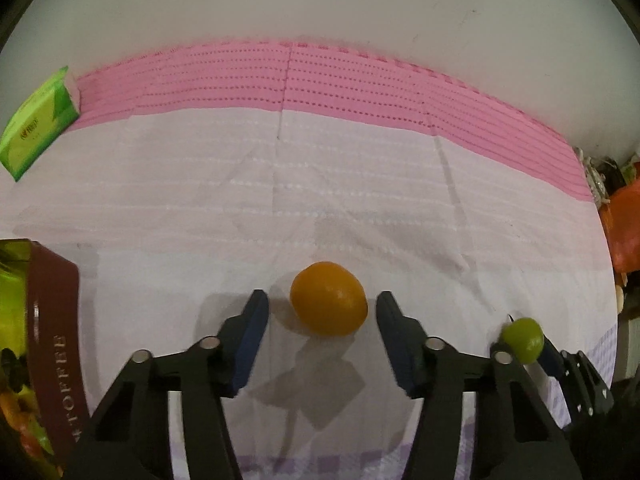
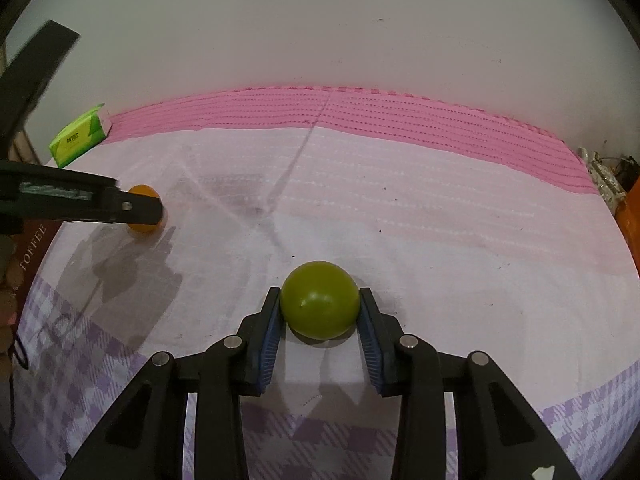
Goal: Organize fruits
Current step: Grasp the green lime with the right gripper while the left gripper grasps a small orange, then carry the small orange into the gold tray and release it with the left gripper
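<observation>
An orange fruit [image 1: 328, 299] lies on the white cloth [image 1: 240, 200] between the fingers of my left gripper [image 1: 323, 297]. A narrow gap shows on each side of it, so the gripper is open. The right wrist view shows the same orange fruit [image 2: 141, 191] at the far left, partly behind the left gripper [image 2: 154, 211]. A green round fruit [image 2: 319, 300] sits low over the cloth in my right gripper [image 2: 320, 293], with both blue pads pressed on its sides. That green fruit [image 1: 523, 339] also shows at the lower right of the left wrist view.
A maroon tin marked TOFFEE [image 1: 54, 344] with colourful fruit inside stands at the left. A green tissue pack [image 1: 40, 120] lies at the back left on the pink mat [image 1: 320, 80]. An orange bag [image 1: 626, 236] and clutter sit past the right edge. A white wall is behind.
</observation>
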`<act>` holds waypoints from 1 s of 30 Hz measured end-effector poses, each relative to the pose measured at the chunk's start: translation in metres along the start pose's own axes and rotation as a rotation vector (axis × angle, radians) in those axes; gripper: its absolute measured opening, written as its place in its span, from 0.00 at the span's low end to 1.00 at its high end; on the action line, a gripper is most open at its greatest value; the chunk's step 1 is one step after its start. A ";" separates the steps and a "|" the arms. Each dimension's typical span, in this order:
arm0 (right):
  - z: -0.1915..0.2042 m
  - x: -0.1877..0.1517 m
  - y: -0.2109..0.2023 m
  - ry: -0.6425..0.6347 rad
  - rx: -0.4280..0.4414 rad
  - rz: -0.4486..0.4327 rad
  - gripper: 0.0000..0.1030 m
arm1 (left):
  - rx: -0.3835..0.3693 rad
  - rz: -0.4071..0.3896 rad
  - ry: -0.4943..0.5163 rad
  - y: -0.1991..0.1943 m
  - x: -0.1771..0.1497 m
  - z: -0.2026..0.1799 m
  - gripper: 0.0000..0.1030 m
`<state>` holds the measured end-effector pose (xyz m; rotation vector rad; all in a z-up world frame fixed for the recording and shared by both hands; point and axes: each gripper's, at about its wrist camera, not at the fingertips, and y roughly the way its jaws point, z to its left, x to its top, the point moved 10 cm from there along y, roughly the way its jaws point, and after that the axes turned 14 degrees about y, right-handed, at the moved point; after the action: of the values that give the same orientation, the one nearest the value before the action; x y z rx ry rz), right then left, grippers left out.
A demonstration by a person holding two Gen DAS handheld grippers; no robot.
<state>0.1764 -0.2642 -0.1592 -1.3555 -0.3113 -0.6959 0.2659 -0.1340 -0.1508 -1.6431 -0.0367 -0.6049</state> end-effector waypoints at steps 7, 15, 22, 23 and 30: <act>0.000 0.000 0.000 -0.001 -0.001 0.000 0.34 | 0.007 -0.002 0.049 -0.024 -0.025 0.002 0.35; -0.001 -0.001 -0.001 -0.006 -0.011 -0.004 0.34 | 0.114 -0.033 0.079 -0.091 -0.078 0.039 0.35; 0.000 -0.002 -0.001 -0.022 -0.031 -0.010 0.34 | 0.202 -0.072 0.014 -0.146 -0.121 0.090 0.35; 0.001 -0.002 -0.002 -0.023 -0.033 -0.011 0.34 | 0.217 -0.075 0.003 -0.151 -0.126 0.098 0.35; 0.001 -0.002 -0.002 -0.025 -0.035 -0.011 0.34 | 0.264 -0.066 -0.076 -0.172 -0.162 0.146 0.35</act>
<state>0.1738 -0.2633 -0.1584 -1.3975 -0.3280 -0.6966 0.1171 0.0839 -0.0641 -1.4117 -0.2183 -0.5621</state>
